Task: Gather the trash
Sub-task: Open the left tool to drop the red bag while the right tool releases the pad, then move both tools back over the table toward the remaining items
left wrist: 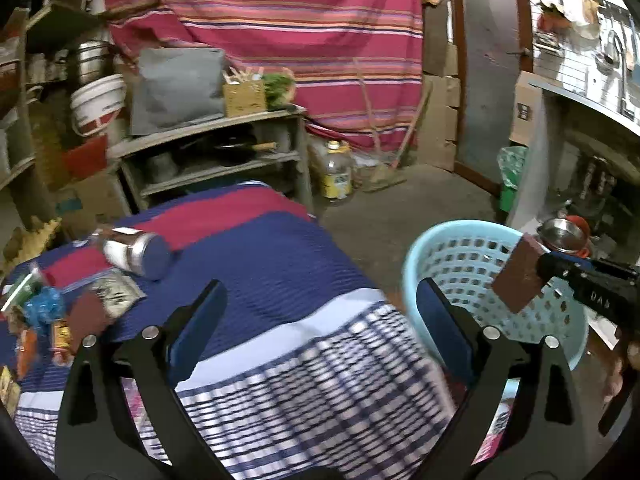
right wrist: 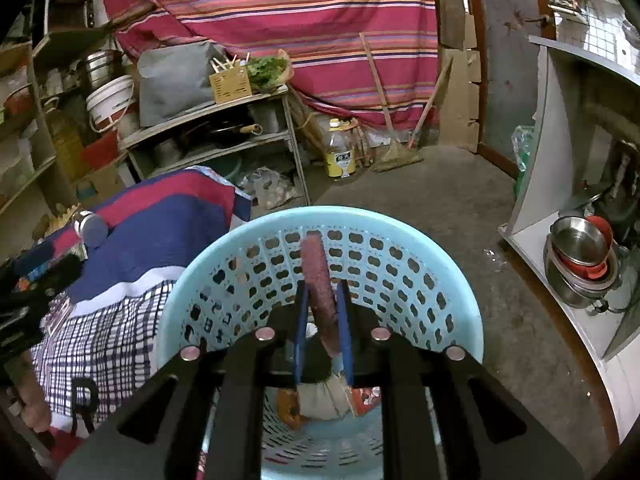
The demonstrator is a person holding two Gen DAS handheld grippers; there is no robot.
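Beside the blue-and-red striped cloth-covered desk (left wrist: pixel 248 240) stands a pale blue perforated plastic basket (right wrist: pixel 400 236). Tilted down over it, the right hand-held gripper (right wrist: pixel 322 304) clenches a flat brown rectangular scrap (right wrist: pixel 316 272). Left hand-held gripper (left wrist: pixel 320 336) hangs released, jaws wide, nothing between them.

Basket (right wrist: pixel 400 236): light-blue plastic w/ holes, smooth, a bit glossy. Brown pad (right wrist: pixel 318 280): rough, matt. Tabletop cloth (left wrist: pixel 260 248): woven fabric, matt. Bowls (right wrist: pixel 580 244): shiny metal.

- A cluttered home kitchen or storeroom with a bare concrete floor (right wrist: pixel 420 200).
- Rough wooden shelves (right wrist: pixel 208 128) hold pans, a white bucket (right wrist: pixel 110 100) and greens.
- A striped cloth (right wrist: pixel 280 20) hangs as a wall.
- Steel bowls (right wrist: pixel 580 248) sit stacked under a counter.
- A broom (right wrist: pixel 396 152) leans nearby.
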